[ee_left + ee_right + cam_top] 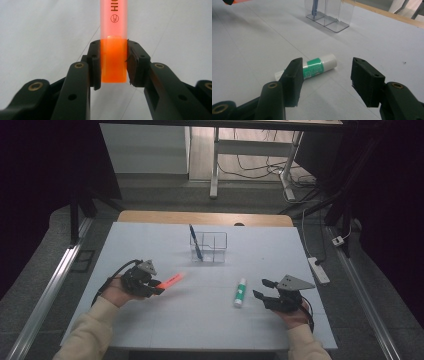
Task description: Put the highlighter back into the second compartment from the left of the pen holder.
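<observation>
Your left gripper (159, 289), left of centre in the high view, clamped the translucent orange highlighter (172, 280) by its end, long axis pointing up-right toward the clear plastic compartment holder (209, 247). Your right gripper (261, 289) stood open, empty.

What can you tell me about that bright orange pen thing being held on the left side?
It is an orange highlighter with a translucent, plastic-looking barrel, a deeper orange end section and black print on its side. The left gripper clamps that darker end between both black pads. In the high view it sticks out from the jaws toward the clear organizer. It looks lifted off the white table; nothing else touches it.
</observation>
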The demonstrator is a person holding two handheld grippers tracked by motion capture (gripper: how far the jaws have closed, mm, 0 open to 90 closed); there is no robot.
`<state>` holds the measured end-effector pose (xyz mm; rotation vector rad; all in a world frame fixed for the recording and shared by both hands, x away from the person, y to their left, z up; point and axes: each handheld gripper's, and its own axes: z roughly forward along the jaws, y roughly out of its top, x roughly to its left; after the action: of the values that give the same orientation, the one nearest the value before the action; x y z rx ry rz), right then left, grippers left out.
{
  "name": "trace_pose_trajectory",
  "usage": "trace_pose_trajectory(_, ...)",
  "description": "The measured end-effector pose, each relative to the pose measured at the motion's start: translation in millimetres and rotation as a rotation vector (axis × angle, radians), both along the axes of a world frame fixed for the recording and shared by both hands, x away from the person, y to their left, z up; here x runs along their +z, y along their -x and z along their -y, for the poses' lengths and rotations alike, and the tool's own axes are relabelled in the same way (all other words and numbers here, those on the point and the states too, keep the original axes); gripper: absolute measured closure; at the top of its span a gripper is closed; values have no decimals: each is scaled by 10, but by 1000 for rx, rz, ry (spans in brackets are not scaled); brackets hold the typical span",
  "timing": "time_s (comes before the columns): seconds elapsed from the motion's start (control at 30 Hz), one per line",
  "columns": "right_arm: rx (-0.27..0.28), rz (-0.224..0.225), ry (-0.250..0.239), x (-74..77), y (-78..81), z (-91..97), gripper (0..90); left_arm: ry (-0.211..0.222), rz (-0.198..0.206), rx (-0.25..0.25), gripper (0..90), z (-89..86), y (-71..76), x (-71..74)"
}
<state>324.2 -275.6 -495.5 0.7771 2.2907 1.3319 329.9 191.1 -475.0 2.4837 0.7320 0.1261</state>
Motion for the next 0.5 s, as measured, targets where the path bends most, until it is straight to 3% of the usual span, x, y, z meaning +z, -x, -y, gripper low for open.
trace_pose_trajectory(0.5, 11, 7, -6, 19, 6, -48, 423, 24, 48, -48, 667, 189, 3, 113)
